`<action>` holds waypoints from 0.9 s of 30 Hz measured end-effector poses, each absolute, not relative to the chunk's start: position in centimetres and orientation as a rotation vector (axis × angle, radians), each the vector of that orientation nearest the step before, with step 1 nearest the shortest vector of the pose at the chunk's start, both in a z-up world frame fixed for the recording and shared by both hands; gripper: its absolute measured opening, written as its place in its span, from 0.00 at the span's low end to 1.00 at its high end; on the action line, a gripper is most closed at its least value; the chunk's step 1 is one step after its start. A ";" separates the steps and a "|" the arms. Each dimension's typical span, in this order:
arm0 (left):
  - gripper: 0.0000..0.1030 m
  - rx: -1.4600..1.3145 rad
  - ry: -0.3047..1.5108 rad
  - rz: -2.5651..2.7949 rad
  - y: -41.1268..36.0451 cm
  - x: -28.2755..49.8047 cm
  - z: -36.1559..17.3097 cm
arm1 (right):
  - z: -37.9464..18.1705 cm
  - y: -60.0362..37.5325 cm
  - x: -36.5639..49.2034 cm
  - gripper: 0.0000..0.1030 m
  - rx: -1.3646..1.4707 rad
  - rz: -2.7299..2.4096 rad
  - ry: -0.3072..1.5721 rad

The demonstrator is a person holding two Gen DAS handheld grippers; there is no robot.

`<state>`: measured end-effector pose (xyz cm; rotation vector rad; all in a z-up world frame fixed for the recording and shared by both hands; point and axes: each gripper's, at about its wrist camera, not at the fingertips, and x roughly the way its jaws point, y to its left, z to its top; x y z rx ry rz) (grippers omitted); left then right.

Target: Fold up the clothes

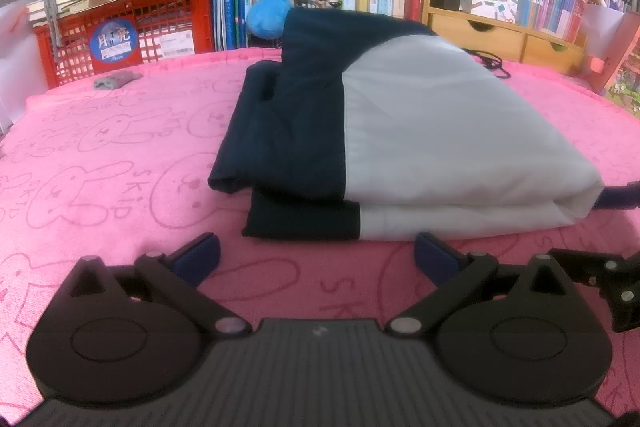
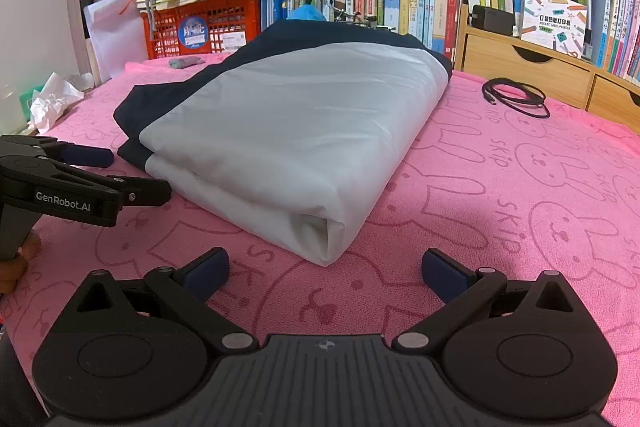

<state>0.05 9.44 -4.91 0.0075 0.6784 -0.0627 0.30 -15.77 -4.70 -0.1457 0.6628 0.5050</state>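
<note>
A folded garment (image 1: 400,131), navy on its left and pale grey-white on its right, lies on the pink rabbit-print towel (image 1: 100,167). My left gripper (image 1: 318,255) stands open just in front of the garment's near edge, with only towel between its blue pads. In the right wrist view the same garment (image 2: 288,131) shows its folded corner toward me. My right gripper (image 2: 326,269) is open just short of that corner and touches nothing. The left gripper (image 2: 136,174) shows at the left there, beside the garment. The right gripper's blue pad (image 1: 616,195) sits next to the garment's right corner.
A red crate (image 1: 132,27) under stacked papers, rows of books and a wooden drawer unit (image 2: 528,67) line the back. A coiled black cable (image 2: 516,101) lies to the right, crumpled paper (image 2: 52,103) off the left edge. A small grey scrap (image 1: 116,79) and blue plush (image 1: 266,17) sit behind.
</note>
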 end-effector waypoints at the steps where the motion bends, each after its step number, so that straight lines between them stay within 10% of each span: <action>1: 1.00 0.008 0.678 -0.063 9.4 0.1 -4.9 | -4.7 -15.8 0.3 1.00 -0.146 0.505 0.663; 27: 1.00 0.013 0.676 -0.061 9.5 -0.1 -5.0 | -4.6 -15.8 0.3 1.00 -0.146 0.507 0.665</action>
